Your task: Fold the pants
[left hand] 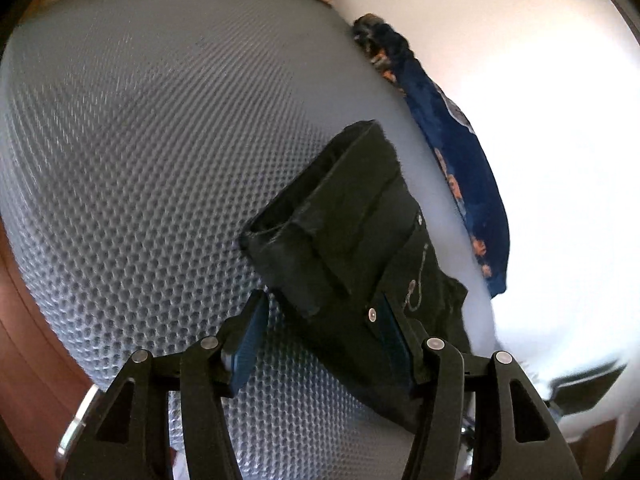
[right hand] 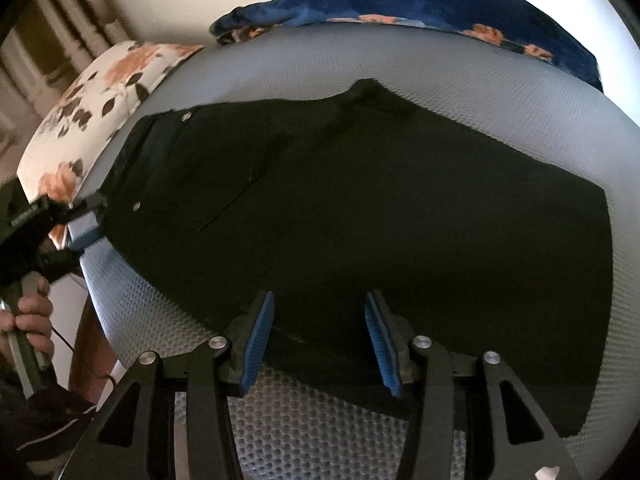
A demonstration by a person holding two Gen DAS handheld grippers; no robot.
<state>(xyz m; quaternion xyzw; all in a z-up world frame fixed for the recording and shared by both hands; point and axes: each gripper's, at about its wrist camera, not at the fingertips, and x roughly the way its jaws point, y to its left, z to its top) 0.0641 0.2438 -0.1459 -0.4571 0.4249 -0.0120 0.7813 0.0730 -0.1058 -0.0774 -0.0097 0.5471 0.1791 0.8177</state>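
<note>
Black pants lie flat on a grey textured mattress, waistband toward the left. My right gripper is open, its blue pads over the near edge of the pants, holding nothing. In the left wrist view the pants' waistband end lies between and beyond my left gripper's spread blue pads; the gripper is open. My left gripper also shows in the right wrist view at the waistband corner, held by a hand.
A dark blue floral pillow lies at the far edge of the mattress, also in the left wrist view. A white floral pillow sits at the far left. A wooden bed frame borders the mattress.
</note>
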